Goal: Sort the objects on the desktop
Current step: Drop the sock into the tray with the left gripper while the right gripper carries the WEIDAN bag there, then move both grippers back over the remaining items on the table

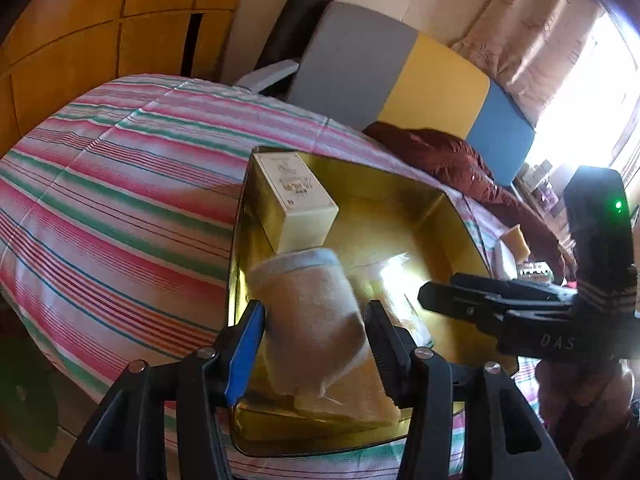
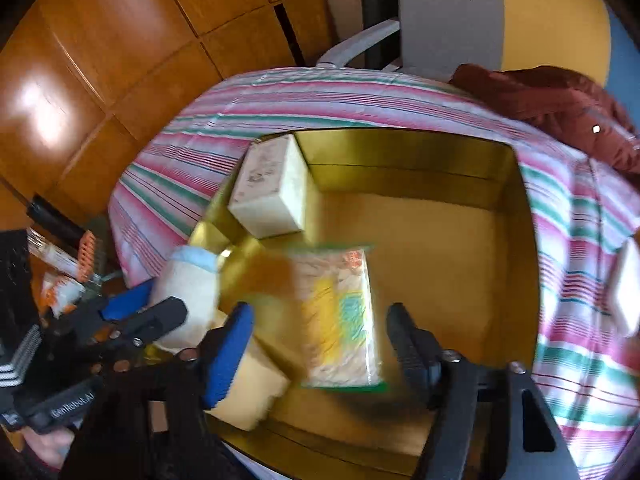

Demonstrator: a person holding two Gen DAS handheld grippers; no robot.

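The left gripper (image 1: 316,320) has a rolled beige towel (image 1: 316,312) between its jaws, one blue-padded, one ribbed black. The pads sit right at the soft, fuzzy roll's sides, but whether they press on it cannot be told. The roll has a pale blue hem at its far end and hangs over the near left part of a gold box (image 1: 452,216).

The right gripper (image 2: 320,344) stands about half open with nothing in it, its pads clear of a flat, clear-wrapped packet (image 2: 344,316) lying below on the box floor. The packet is rectangular, glossy, printed yellow and green, and blurred.

The gold box is wide, shallow and rectangular with shiny metallic walls. A cream carton (image 1: 292,200) with small printing stands in its far left corner. Near the front left lies a pale yellow block (image 2: 256,388), spongy-looking.

The box rests on a cloth (image 1: 120,200) striped pink, green and white, which covers the table. A dark red quilted jacket (image 1: 448,156) lies on its far side. Behind are a chair (image 1: 360,64) with grey, yellow and blue panels, orange-brown wooden cabinet doors (image 1: 80,40), and a patterned curtain (image 1: 532,32) beside a bright window.
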